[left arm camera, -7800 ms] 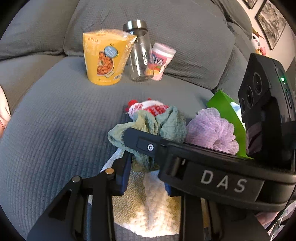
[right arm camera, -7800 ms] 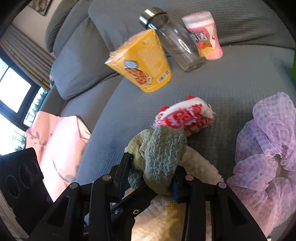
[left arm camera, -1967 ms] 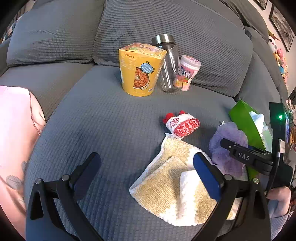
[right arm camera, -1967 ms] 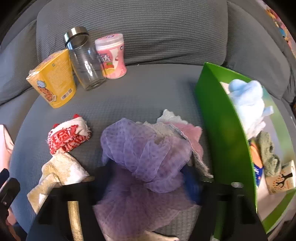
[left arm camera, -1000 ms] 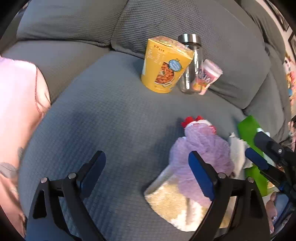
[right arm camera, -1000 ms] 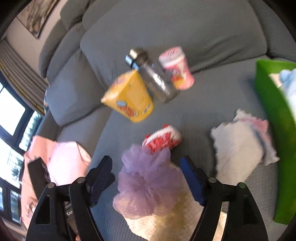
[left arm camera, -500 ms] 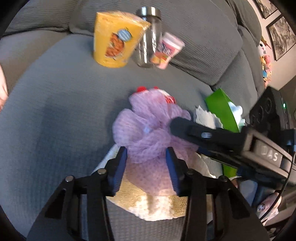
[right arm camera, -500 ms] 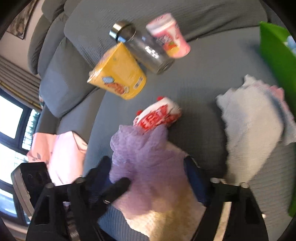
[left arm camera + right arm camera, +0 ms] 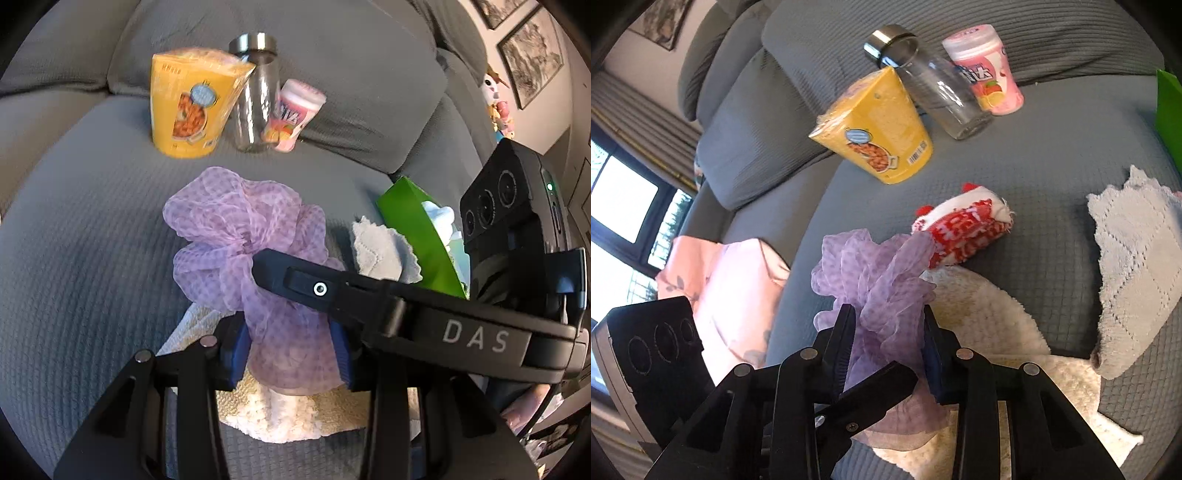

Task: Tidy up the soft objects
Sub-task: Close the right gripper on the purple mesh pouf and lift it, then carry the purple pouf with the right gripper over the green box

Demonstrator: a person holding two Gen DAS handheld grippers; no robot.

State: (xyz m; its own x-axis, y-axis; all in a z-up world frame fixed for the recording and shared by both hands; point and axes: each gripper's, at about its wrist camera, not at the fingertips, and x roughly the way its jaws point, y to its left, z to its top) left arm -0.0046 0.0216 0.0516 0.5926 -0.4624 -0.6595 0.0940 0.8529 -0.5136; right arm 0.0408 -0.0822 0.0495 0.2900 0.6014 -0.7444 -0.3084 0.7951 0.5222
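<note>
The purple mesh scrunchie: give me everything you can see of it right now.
The purple mesh scrunchie is a sheer lilac fabric with a small check pattern, gathered into loose ruffles. It looks soft and light. Both grippers pinch it: the left gripper has just closed on its lower bunch, and the right gripper has closed on it too. It sits over the cream towel, its ruffles partly covering the red-and-white sock behind it.

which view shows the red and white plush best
The right wrist view. There the red and white plush lies in full on the grey couch, just beyond the purple mesh pouf. In the left wrist view the pouf hides it completely.
</note>
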